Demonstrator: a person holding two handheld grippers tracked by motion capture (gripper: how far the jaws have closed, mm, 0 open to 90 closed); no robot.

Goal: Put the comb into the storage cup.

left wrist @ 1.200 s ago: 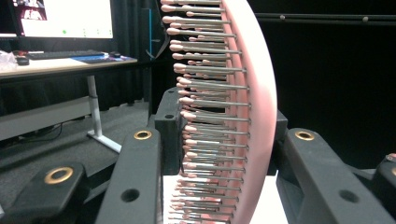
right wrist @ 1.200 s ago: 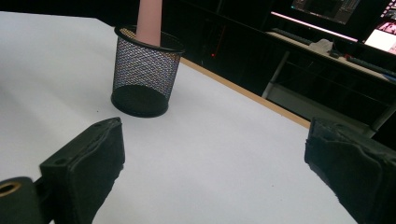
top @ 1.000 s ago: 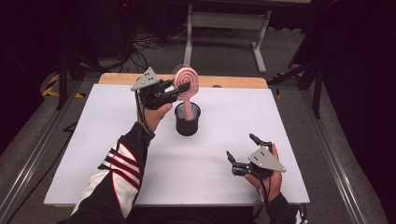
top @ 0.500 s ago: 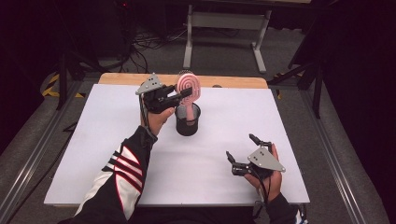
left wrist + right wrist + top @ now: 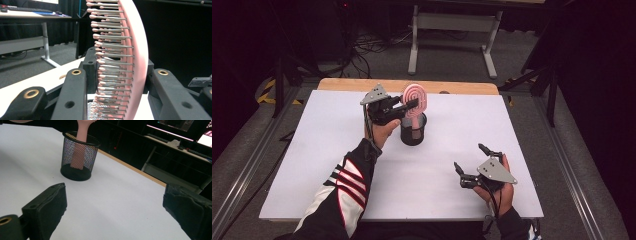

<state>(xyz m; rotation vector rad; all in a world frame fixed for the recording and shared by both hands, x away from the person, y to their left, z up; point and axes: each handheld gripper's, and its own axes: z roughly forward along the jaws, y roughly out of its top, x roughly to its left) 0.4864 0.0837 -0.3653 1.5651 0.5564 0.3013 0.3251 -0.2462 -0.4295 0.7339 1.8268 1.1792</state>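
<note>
A white worktop (image 5: 312,165) is seen, with a light wooden edge (image 5: 342,84) exposed along its far side. Beyond it, a grey desk frame (image 5: 452,22) with 2 legs is set on grey carpet (image 5: 377,65), and black cables (image 5: 367,42) are strewn there. Yellow-black hazard tape (image 5: 267,95) is noted at far left.

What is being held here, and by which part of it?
The left gripper clamps the pink hairbrush by its bristled head; its handle is in the mesh cup. The right gripper holds nothing.

Pink hairbrush (image 5: 415,102) upright in mesh cup (image 5: 413,134)
</note>
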